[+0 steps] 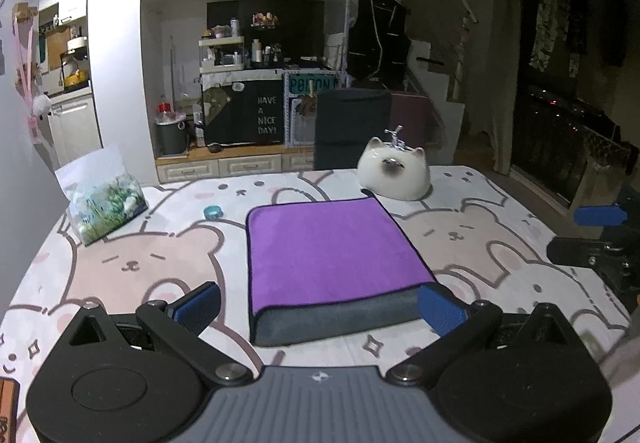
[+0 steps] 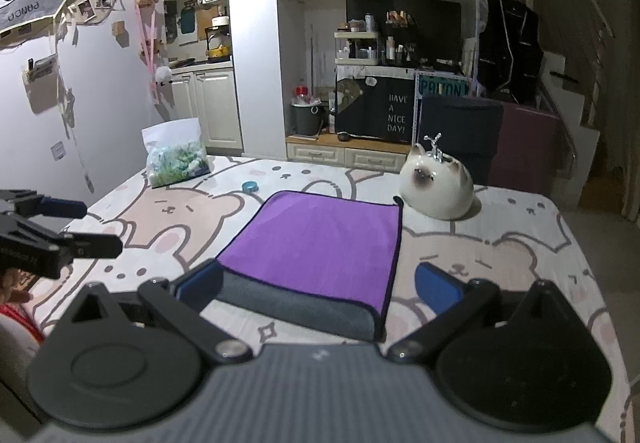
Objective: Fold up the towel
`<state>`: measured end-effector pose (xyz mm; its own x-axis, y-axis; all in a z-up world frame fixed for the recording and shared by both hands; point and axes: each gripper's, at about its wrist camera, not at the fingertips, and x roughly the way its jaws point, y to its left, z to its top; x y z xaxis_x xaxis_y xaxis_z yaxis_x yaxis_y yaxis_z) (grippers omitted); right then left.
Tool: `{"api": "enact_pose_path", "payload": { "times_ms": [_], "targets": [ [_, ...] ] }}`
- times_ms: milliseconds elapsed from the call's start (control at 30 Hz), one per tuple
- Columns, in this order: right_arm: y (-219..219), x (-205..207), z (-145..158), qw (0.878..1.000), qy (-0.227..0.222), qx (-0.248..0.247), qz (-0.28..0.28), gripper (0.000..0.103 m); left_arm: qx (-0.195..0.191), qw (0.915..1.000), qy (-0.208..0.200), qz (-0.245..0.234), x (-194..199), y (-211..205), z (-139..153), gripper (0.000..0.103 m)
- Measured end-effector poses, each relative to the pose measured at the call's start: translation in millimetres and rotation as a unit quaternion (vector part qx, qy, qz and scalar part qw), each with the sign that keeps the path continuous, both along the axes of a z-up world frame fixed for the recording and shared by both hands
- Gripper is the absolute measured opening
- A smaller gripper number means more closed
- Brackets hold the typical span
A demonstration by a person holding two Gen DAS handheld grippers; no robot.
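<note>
A purple towel [image 1: 328, 251] with a grey underside lies folded flat on the bear-print tablecloth [image 1: 132, 263]; its grey folded edge faces me. It also shows in the right wrist view [image 2: 316, 239]. My left gripper [image 1: 320, 307] is open and empty, its blue pads [image 1: 200, 305] on either side of the towel's near folded edge. My right gripper [image 2: 318, 285] is open and empty, just in front of the same edge. The right gripper shows at the right edge of the left wrist view [image 1: 600, 239], and the left gripper at the left edge of the right wrist view [image 2: 60, 227].
A white cat-shaped ceramic bowl [image 1: 394, 173] stands just behind the towel's far right corner. A small teal cap [image 1: 213, 211] lies behind the towel's left side. A bag with a green print [image 1: 102, 199] stands at the far left. The wall runs along the table's left side.
</note>
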<state>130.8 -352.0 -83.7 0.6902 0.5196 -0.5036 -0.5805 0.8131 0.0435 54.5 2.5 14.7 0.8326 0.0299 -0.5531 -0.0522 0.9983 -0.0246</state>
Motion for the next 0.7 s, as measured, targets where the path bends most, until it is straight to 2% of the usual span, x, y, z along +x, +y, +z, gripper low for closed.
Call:
{"api": "enact_pose_path", "payload": {
  "times_ms": [300, 500, 700],
  "targets": [
    [1, 27, -10, 1.000, -0.003, 0.000, 0.005, 0.103, 0.023, 0.9995, -0.023, 0.000, 35, 10, -10, 0.103],
    [4, 46, -19, 1.000, 0.001, -0.006, 0.013, 0.103, 0.026, 0.9996, -0.011, -0.006, 59, 18, -31, 0.103],
    [11, 66, -36, 0.999, 0.008, -0.020, 0.036, 0.103, 0.009, 0.9991, 0.019, -0.036, 84, 30, -62, 0.103]
  ]
}}
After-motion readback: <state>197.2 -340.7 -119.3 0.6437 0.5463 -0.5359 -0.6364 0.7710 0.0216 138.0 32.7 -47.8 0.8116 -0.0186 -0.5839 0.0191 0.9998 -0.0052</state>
